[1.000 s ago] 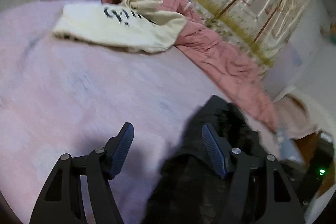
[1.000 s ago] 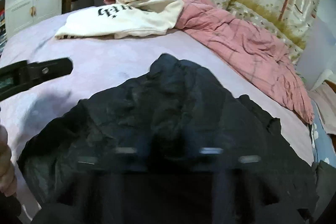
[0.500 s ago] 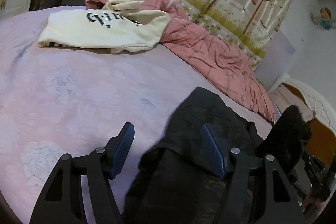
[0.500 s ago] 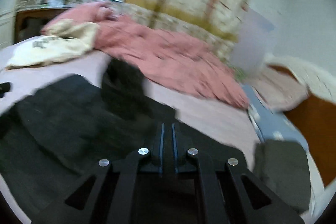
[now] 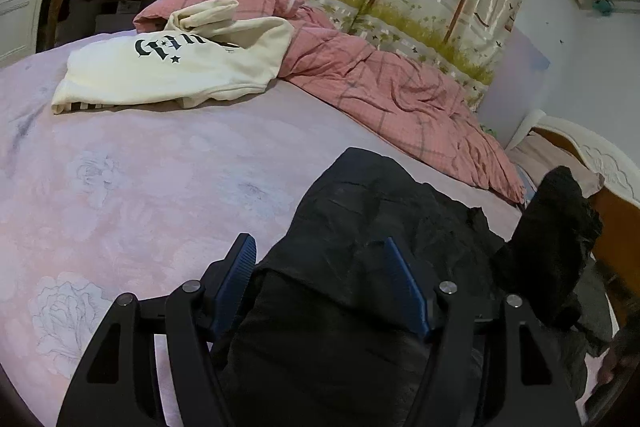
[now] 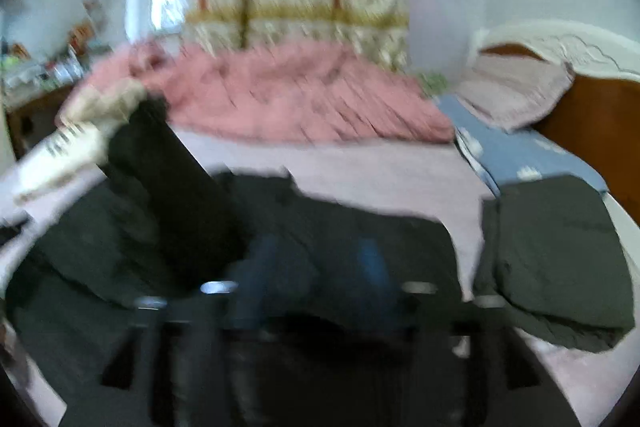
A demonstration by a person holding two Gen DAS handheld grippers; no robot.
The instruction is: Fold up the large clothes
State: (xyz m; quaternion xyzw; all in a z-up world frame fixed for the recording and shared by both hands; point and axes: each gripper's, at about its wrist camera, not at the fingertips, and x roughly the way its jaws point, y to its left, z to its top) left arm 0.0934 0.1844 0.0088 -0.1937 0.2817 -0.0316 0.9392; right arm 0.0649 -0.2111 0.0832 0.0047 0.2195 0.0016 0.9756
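A large black garment (image 5: 372, 227) lies rumpled on the pink bedsheet (image 5: 140, 179). My left gripper (image 5: 320, 267) is open just above its near edge, with cloth lying between the blue pads (image 5: 404, 287) but not pinched. In the left wrist view a raised black fold (image 5: 560, 219) stands up at the right. The right wrist view is blurred by motion. There the black garment (image 6: 340, 227) fills the lower half. My right gripper (image 6: 316, 263) hangs over it with its blue pads apart.
A folded cream sweatshirt (image 5: 172, 67) with black lettering lies at the far side of the bed. A pink checked quilt (image 5: 380, 87) is bunched along the curtain. A folded dark green garment (image 6: 556, 263), a blue pillow (image 6: 520, 155) and the wooden headboard (image 6: 600, 115) are at the right.
The right gripper swung to the right, lifting part of the black garment, and its jaws went from shut to apart. The left gripper stayed open over the garment's near edge.
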